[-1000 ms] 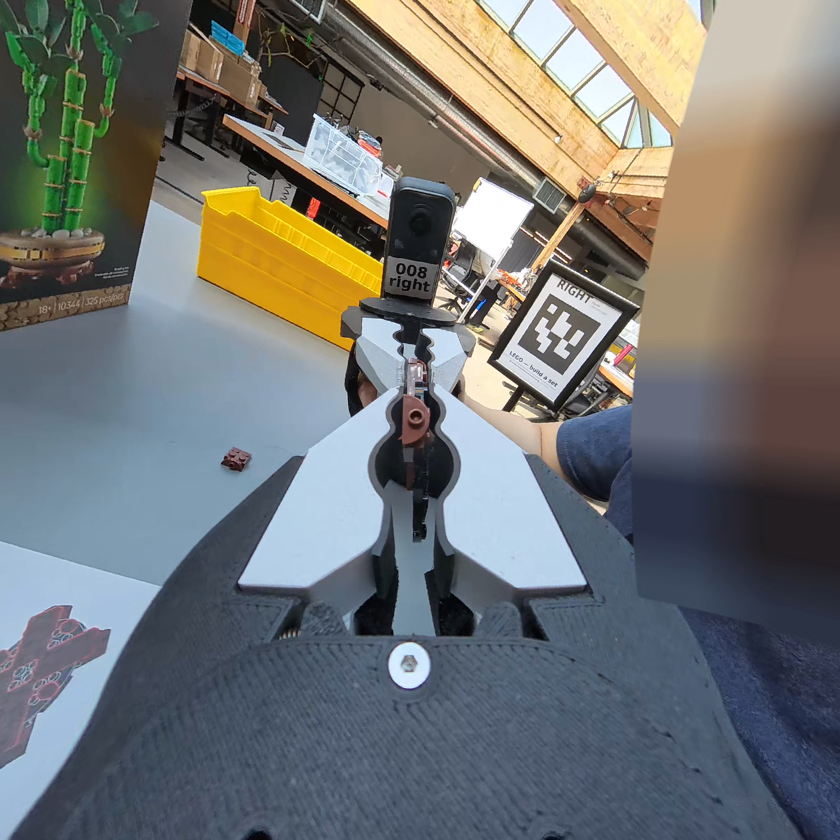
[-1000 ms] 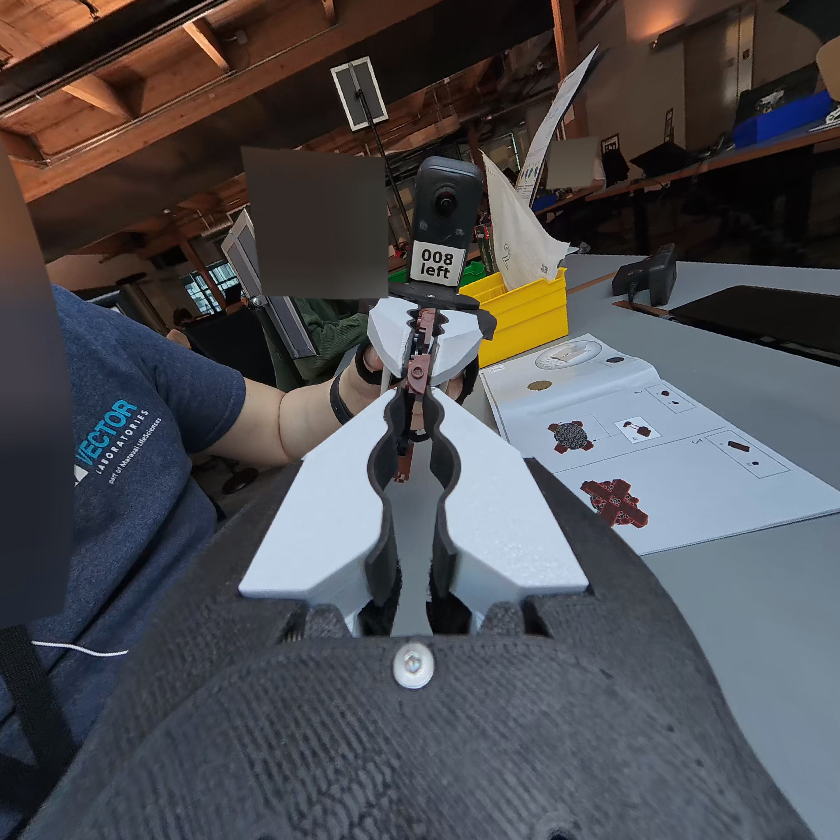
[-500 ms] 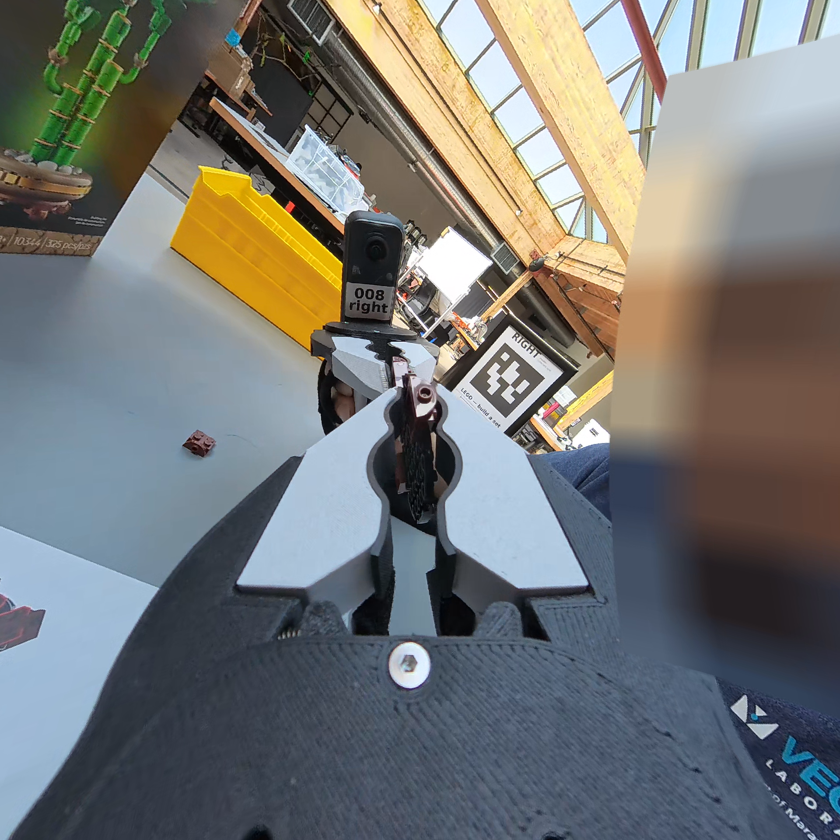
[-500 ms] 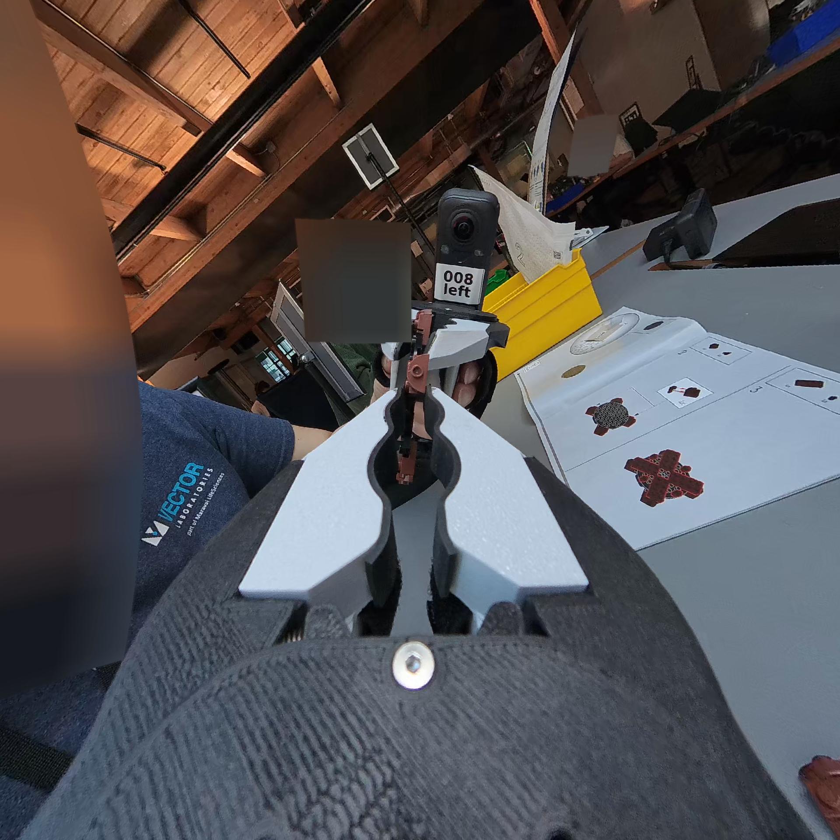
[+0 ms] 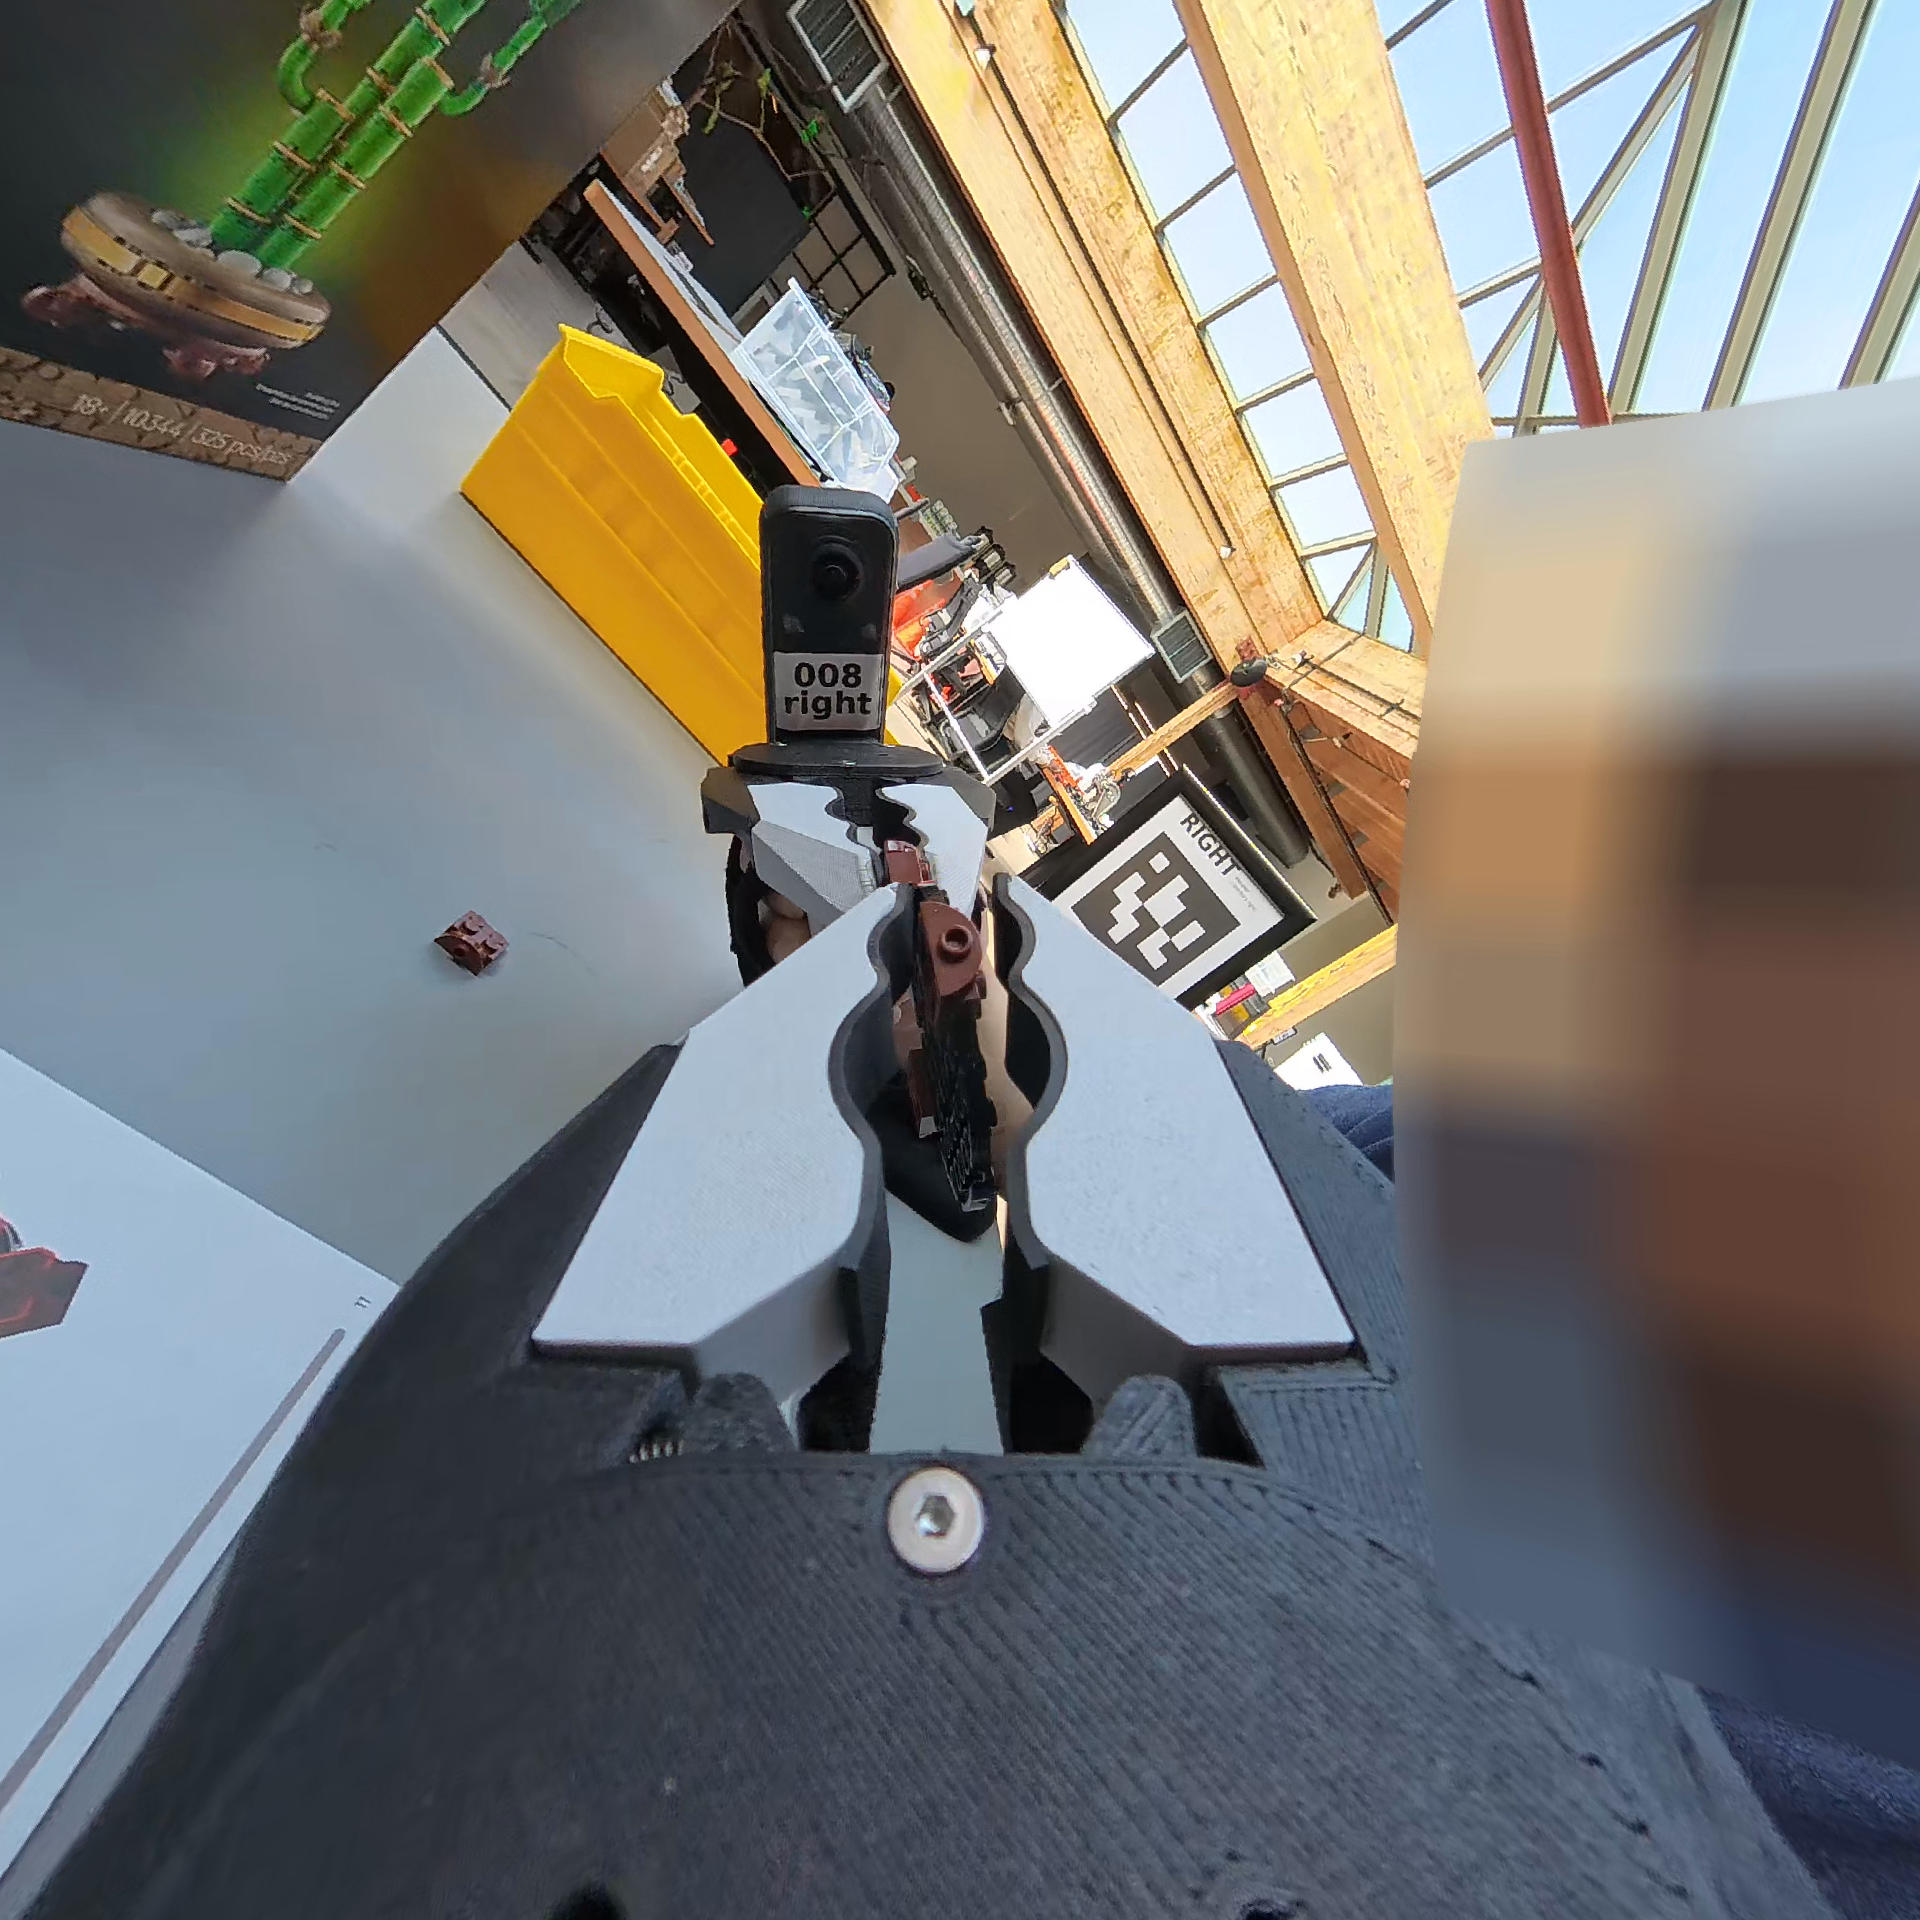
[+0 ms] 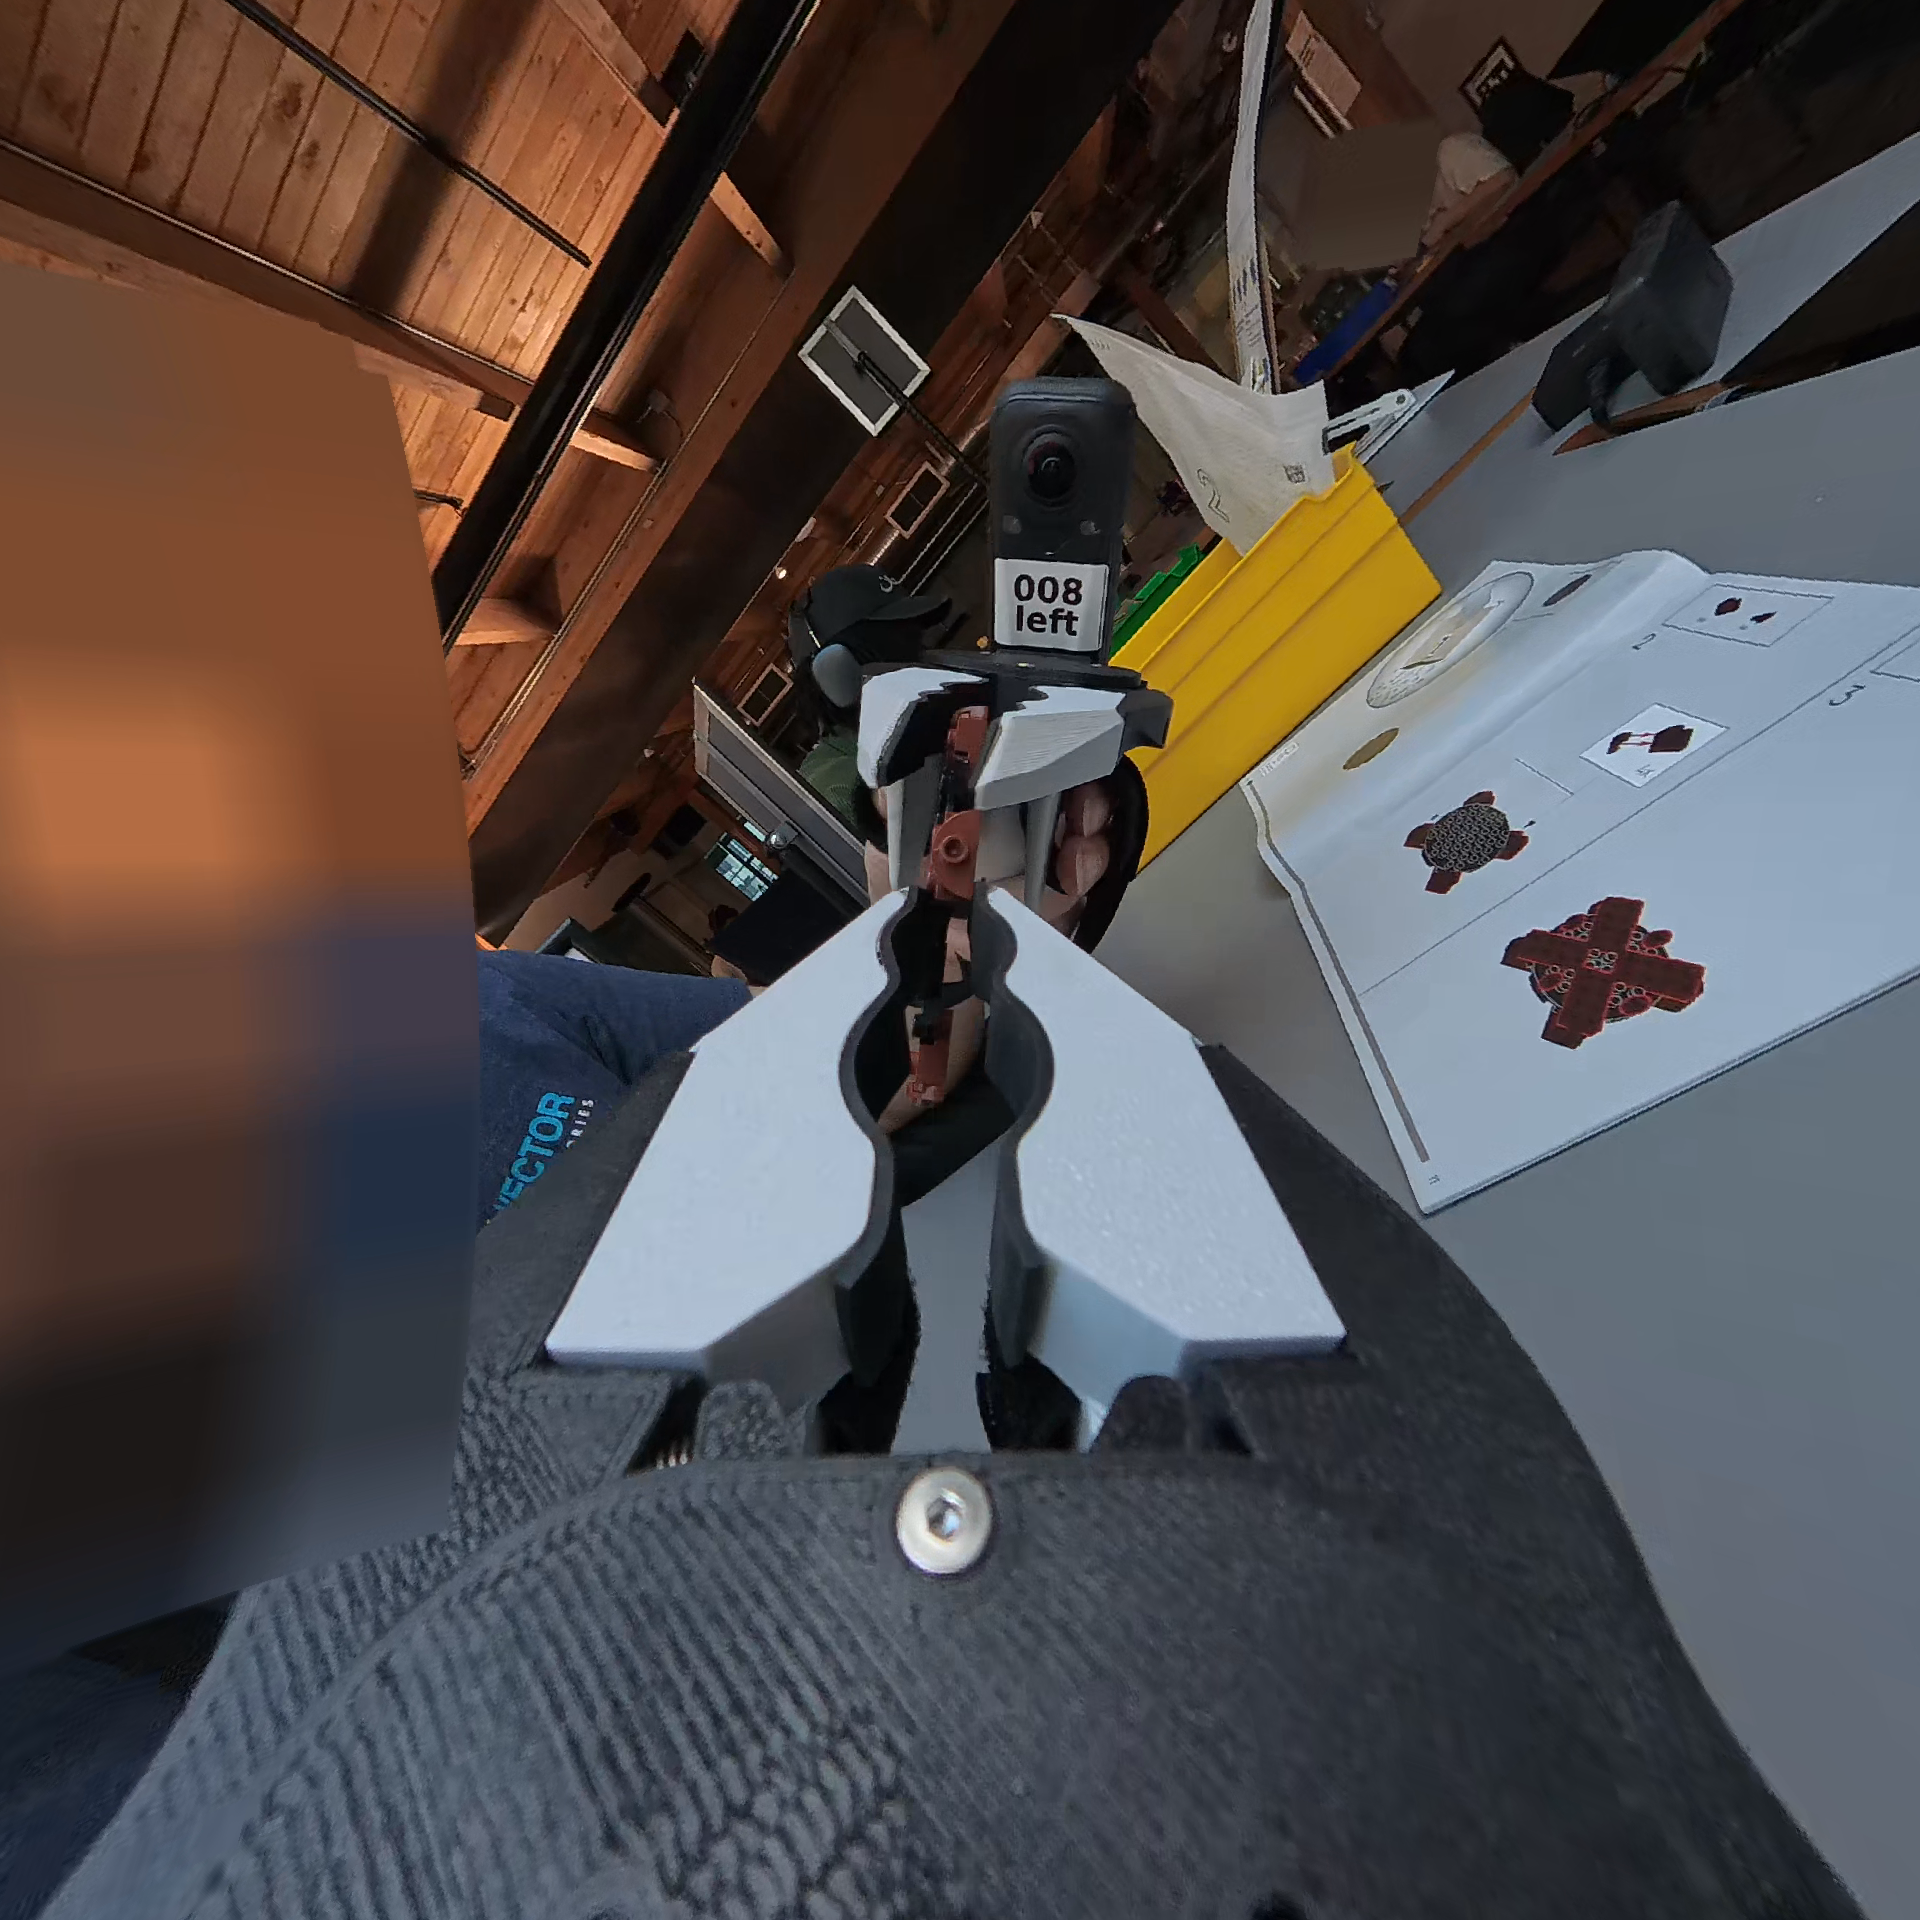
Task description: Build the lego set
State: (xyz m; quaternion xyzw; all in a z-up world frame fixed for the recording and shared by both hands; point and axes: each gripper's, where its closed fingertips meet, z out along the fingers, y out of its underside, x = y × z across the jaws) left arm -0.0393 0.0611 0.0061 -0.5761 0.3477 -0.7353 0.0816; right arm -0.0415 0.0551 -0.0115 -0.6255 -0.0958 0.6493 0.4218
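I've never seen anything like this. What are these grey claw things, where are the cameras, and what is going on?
There is no robot here: a person holds two hand grippers, each with two grey fingers and a camera looking along them. One picture looks along the left gripper, the other along the right gripper; each also shows the other one facing it. Between them, in the air, is a small brown-and-black Lego assembly. The right gripper pinches it; the left's jaws stand slightly apart around it. On the grey table are an open white instruction booklet, a loose small brown brick, a yellow plastic bin and the set's dark box.
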